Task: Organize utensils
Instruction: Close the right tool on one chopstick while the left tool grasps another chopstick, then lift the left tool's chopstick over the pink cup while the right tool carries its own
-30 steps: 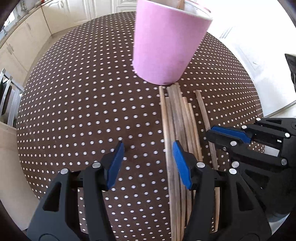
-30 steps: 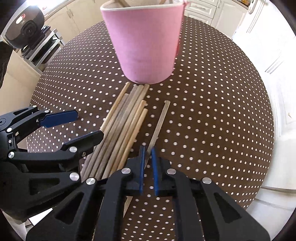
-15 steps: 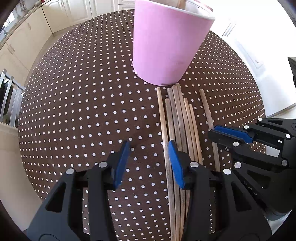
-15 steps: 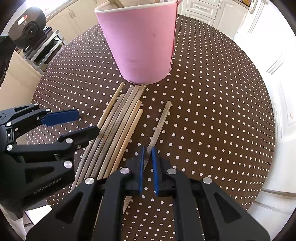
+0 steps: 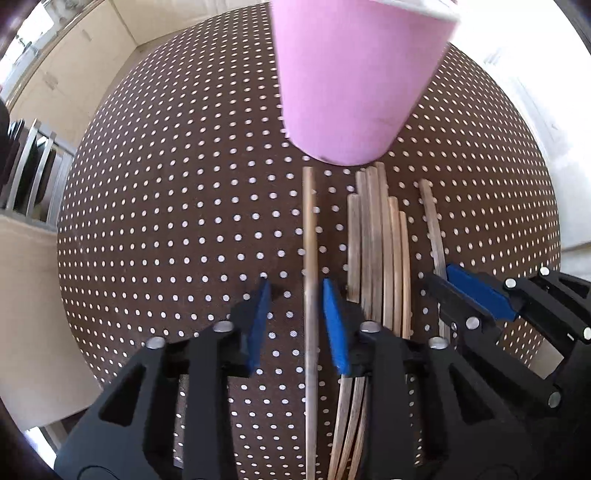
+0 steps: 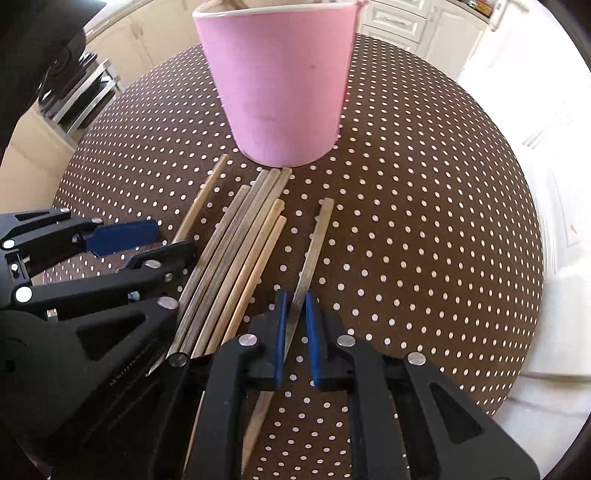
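A pink cup [image 5: 354, 74] [image 6: 280, 85] stands on a brown polka-dot table [image 5: 166, 184] [image 6: 424, 221]. Several wooden chopsticks [image 5: 376, 240] [image 6: 236, 251] lie bundled in front of it. One chopstick [image 5: 309, 258] [image 6: 199, 199] lies apart on the left, between the fingers of my left gripper [image 5: 297, 317], which is open around it with a gap on its left side. Another single chopstick [image 6: 314, 251] [image 5: 432, 225] lies apart on the right. My right gripper [image 6: 294, 332] is shut on it, low at the table.
A metal rack [image 5: 29, 166] [image 6: 81, 88] stands off the table's left edge. Cream cabinets [image 5: 92, 55] [image 6: 399, 18] lie beyond the table. The table's right edge [image 6: 532, 295] is close to my right gripper.
My left gripper has narrowed and moved in around the leftmost chopstick, which now lies apart from the bundle. My right gripper stays shut on its chopstick.
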The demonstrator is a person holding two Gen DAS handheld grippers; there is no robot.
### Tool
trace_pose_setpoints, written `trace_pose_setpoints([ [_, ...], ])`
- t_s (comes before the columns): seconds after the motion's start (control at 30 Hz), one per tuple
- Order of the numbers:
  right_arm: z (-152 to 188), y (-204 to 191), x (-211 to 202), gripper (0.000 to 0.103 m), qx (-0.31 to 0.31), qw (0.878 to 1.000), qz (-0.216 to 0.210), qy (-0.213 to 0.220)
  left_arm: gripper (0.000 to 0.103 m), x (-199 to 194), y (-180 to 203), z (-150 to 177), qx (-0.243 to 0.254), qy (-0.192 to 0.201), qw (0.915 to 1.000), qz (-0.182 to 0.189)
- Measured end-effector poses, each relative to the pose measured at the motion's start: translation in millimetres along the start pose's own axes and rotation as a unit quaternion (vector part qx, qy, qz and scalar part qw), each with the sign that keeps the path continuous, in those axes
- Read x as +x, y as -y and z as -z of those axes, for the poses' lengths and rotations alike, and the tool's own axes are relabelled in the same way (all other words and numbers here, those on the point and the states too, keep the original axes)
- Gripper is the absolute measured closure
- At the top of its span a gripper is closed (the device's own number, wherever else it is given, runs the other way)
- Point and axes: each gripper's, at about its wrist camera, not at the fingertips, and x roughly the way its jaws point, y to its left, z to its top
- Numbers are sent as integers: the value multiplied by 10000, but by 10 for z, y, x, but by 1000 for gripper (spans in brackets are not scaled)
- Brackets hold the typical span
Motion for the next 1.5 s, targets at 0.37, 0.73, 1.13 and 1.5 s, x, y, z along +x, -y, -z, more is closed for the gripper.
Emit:
trace_pose_setpoints([
  [0.37,154,280,-83,98,613,9955,-598,407,97,-111,23,207,31,854,9959,289],
  [0.73,271,544,-876,98,1297,9604,-1004,2253,97,-715,-63,453,-164,2134,9766,226],
  [1.13,308,629,-1596,98,1695,8954,-781,4042,97,-1688,-94,667,-432,3574,9329,68],
  [1.5,242,588,-1945,98,1776,8262,-289,5338,97,-2073,-184,498,-461,4078,9115,254],
])
